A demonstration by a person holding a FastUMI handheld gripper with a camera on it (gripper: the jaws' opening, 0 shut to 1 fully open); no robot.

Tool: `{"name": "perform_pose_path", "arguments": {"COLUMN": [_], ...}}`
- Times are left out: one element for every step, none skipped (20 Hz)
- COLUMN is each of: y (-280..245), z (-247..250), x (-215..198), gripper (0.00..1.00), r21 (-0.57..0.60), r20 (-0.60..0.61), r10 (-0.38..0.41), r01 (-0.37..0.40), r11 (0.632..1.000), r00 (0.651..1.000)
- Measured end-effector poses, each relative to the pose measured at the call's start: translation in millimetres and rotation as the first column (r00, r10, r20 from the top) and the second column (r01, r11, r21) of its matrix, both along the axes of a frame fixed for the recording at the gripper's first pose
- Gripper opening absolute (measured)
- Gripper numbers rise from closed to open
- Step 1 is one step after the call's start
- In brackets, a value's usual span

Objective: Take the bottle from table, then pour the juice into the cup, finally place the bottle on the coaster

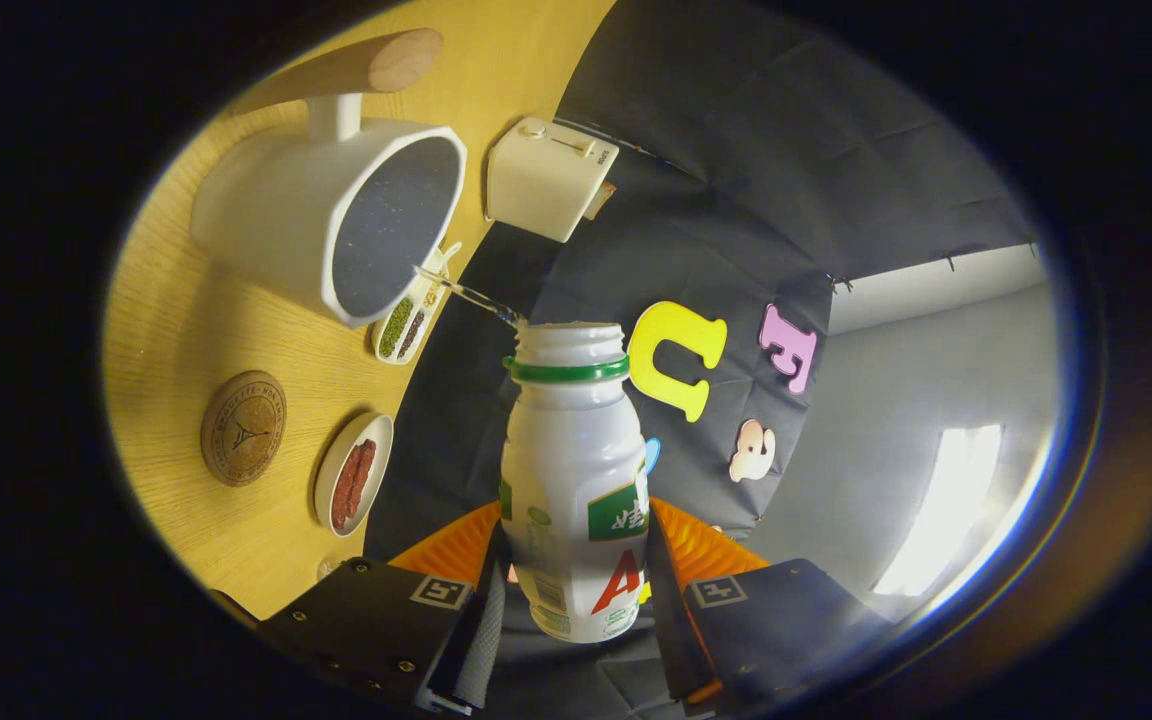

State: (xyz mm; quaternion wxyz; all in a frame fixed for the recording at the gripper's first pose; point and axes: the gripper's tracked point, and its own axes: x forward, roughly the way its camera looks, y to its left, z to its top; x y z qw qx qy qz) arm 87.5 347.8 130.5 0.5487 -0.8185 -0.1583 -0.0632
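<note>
White plastic bottle [573, 480], green ring at its neck, cap off, sat clamped between my two fingers; the claw [576, 580] was clenched on it, one finger pressing each flank of the lower body. I had the whole view rolled over, so the wooden table [176, 330] stood nearly on end off to the left of the fingers and the booth cloth hung beyond the bottle.

A thin stream [466, 293] left the bottle's open mouth and ran up-left toward the cup [336, 215], a white vessel with a dark inside and a wooden handle [366, 65] on a white stem. The stream reached the cup's lower rim; I could not tell whether it landed inside.

Just beside that rim, between cup and bottle mouth, lay a narrow divided dish [404, 322] with green and dark grains. Nearer the left finger I noted a small round plate [353, 474] holding reddish strips, and just left of it the round brown coaster [243, 428], flat on the table, nothing on it, well apart from the bottle. Beyond the cup, at the table's far edge, stood a pale boxy appliance [546, 175].

Right of the bottle I saw a grey wall [896, 440] with a bright patch of light.
</note>
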Motion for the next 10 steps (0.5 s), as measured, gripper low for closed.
{"name": "perform_pose_path", "arguments": {"y": [1, 1, 2, 3, 3, 4, 6, 8, 11, 12], "z": [0, 0, 0, 1, 3, 4, 4, 5, 6, 7], "x": [0, 0, 0, -1, -1, -1, -2, -4, -5, -7], "gripper": [0.65, 0.64, 0.64, 0.65, 0.65, 0.65, 0.64, 0.64, 0.65, 0.65], "r21": [-0.006, -0.01, -0.016, -0.024, -0.034, -0.043, -0.053, -0.065, -0.077, -0.092], "r20": [0.003, 0.004, 0.006, 0.01, 0.016, 0.022, 0.028, 0.034, 0.042, 0.051], "r10": [0.002, 0.003, 0.006, 0.006, 0.009, 0.014, 0.018, 0.022, 0.025, 0.029], "r01": [-0.002, -0.003, -0.006, -0.006, -0.009, -0.013, -0.016, -0.019, -0.022, -0.024], "r11": [1.0, 1.0, 1.0, 1.0, 0.999, 0.999, 0.998, 0.998, 0.997, 0.995], "r00": [1.0, 1.0, 1.0, 1.0, 1.0, 1.0, 0.999, 0.999, 0.999, 0.998]}}
